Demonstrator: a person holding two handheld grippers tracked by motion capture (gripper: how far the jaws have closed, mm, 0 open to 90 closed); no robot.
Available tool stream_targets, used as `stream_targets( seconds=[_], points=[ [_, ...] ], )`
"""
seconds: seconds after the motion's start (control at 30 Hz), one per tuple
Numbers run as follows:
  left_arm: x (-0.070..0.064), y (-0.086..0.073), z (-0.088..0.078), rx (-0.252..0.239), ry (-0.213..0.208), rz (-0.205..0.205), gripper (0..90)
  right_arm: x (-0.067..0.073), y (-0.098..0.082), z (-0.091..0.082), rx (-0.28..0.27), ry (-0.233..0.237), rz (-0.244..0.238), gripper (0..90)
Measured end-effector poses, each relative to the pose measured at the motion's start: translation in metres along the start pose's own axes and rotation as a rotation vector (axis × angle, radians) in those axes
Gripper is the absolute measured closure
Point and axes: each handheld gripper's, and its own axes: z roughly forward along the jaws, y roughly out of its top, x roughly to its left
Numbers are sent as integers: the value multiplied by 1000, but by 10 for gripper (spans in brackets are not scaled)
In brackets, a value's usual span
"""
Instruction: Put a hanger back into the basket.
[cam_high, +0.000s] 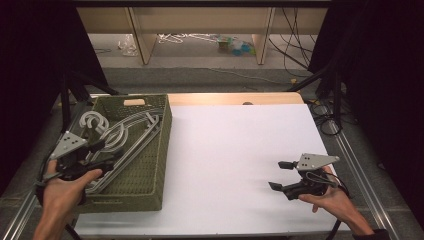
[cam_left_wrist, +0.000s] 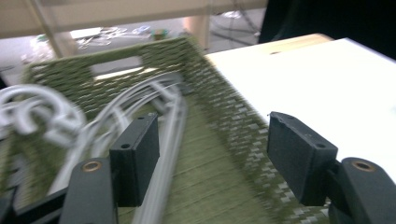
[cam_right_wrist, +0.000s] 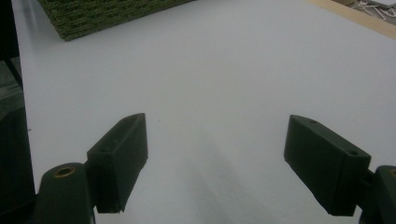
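Pale grey plastic hangers (cam_high: 122, 137) lay stacked in a woven olive-green basket (cam_high: 155, 165) at the table's left edge, hooks bunched toward its far left corner, arms fanning diagonally along the floor, basket rectangular with a handle slot in the far wall.

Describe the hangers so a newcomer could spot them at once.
Start at the white table; on its left edge sits a green woven basket. Inside lies a stack of pale grey hangers, hooks towards the far left corner, the basket's only contents.
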Motion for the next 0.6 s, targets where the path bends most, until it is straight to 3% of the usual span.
stream_targets(
  seconds=[0.1,0.13,0.17,0.23,0.27,0.3,0.43,0.47,0.5,0.6],
  points=[
    [-23,3,2,-12,-50,37,318,1,1,0,-7,-8,0,222],
    [-23,3,2,-12,-50,37,314,1,1,0,-7,-8,0,222],
    [-38,3,5,-19,-75,48,313,2,1,-1,-11,-5,0,221],
    [-50,3,7,-26,-108,59,298,4,2,-2,-18,-3,-6,220],
    [-50,3,7,-26,-108,59,295,4,2,-2,-18,-3,-6,220],
    [-63,2,11,-32,-145,71,293,6,3,-3,-26,-5,-4,220],
    [-88,-2,22,-16,-200,102,277,10,4,-4,-36,-1,-7,220],
    [-88,-2,22,-16,-200,102,275,10,4,-4,-36,-1,-7,220],
    [-100,-4,27,-12,-229,114,273,12,4,-5,-37,-6,-7,220],
    [-116,-8,36,-13,-279,127,267,14,3,-6,-40,-2,-1,219]
  ],
)
